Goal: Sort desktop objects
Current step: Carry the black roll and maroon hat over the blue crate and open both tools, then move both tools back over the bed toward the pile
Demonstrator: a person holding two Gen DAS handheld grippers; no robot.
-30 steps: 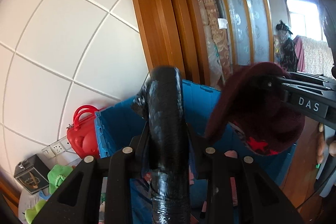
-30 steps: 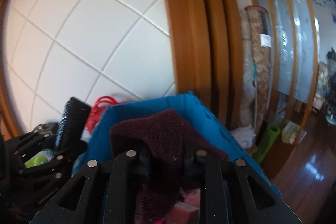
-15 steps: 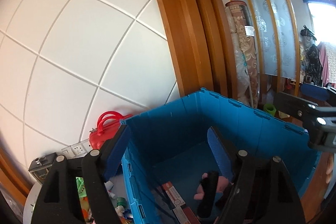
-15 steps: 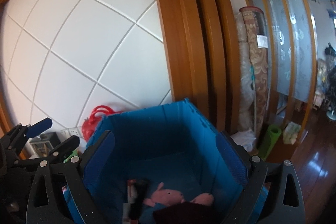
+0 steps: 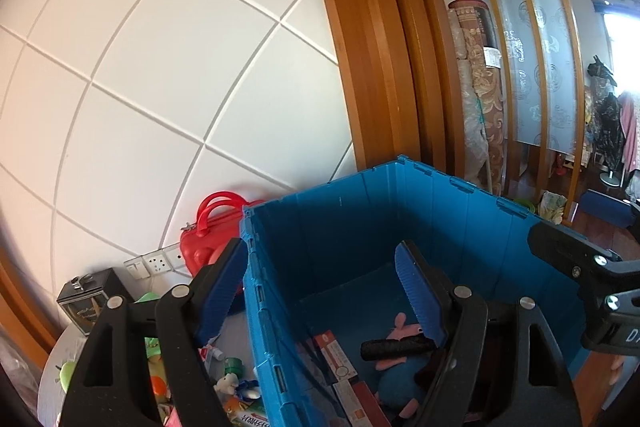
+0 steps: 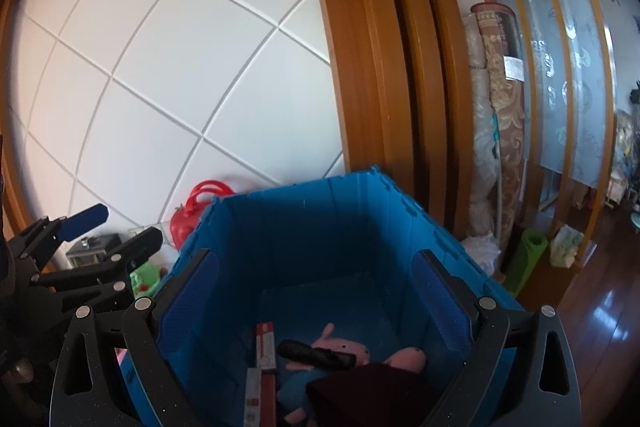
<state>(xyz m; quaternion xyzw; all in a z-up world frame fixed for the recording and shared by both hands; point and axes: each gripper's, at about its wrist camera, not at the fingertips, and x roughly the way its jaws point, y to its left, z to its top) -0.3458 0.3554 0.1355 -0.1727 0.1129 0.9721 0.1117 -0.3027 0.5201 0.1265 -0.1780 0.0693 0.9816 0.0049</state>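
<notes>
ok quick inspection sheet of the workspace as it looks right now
surface: pale tabletop left of the crate, mostly covered
job's things: blue crate holds black roll, maroon cloth, pink plush pig, red and white boxes
clutter: small toys and packets on the table
grippers: left gripper open, straddling the crate's left wall; right gripper open, above the crate
cables: nothing seen
surroundings: red bag, wall sockets, black box, rolled carpet, green roll
</notes>
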